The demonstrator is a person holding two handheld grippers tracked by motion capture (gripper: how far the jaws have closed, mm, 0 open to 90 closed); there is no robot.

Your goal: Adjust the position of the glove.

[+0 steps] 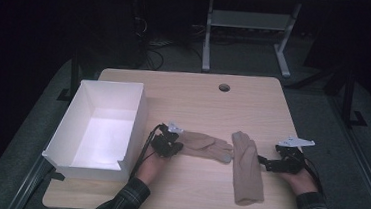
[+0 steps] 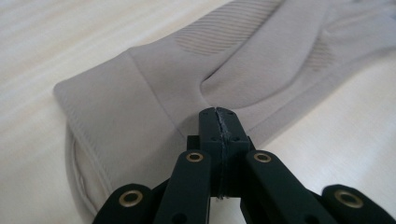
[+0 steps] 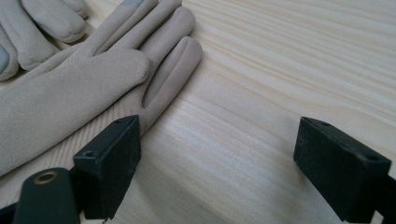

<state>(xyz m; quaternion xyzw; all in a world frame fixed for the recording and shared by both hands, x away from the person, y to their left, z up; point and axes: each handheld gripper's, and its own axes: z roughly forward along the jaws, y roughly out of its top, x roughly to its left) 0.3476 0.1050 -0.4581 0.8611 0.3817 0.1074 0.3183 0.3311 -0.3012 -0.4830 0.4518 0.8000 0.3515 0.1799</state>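
Clearly, two beige gloves are lying on the wooden table point(image 1: 194, 97), between the person's two hands. The left glove point(image 1: 204, 145) is stretching crosswise, its cuff toward the left tongs point(image 1: 174, 145) and its fingertips pointing at the second glove. In the left gripper view those tongs point(image 2: 218, 116) are standing fully closed, jaw against jaw, with their tips resting on the cuff region of that glove point(image 2: 187, 88); whether a fold of fabric is being pinched between them cannot be told.

The right glove point(image 1: 247, 167) is lying with its long axis running from the far side of the table toward the near edge, at roughly a right angle to the first. The right tongs point(image 1: 265, 163) are sitting just beside its right flank, jaws spread wide with bare table between them. In the right gripper view the glove point(image 3: 70, 98) is lying to the left of the tongs point(image 3: 217, 163), its edge close to the left jaw.

A white box point(image 1: 134, 125), open on top, is standing at the table's left side, nearer the left hand point(image 1: 149, 168) than the right hand point(image 1: 301, 183). Judging from this layout, each glove is lying nearest its own side's tongs, and the left one is closer to the box.
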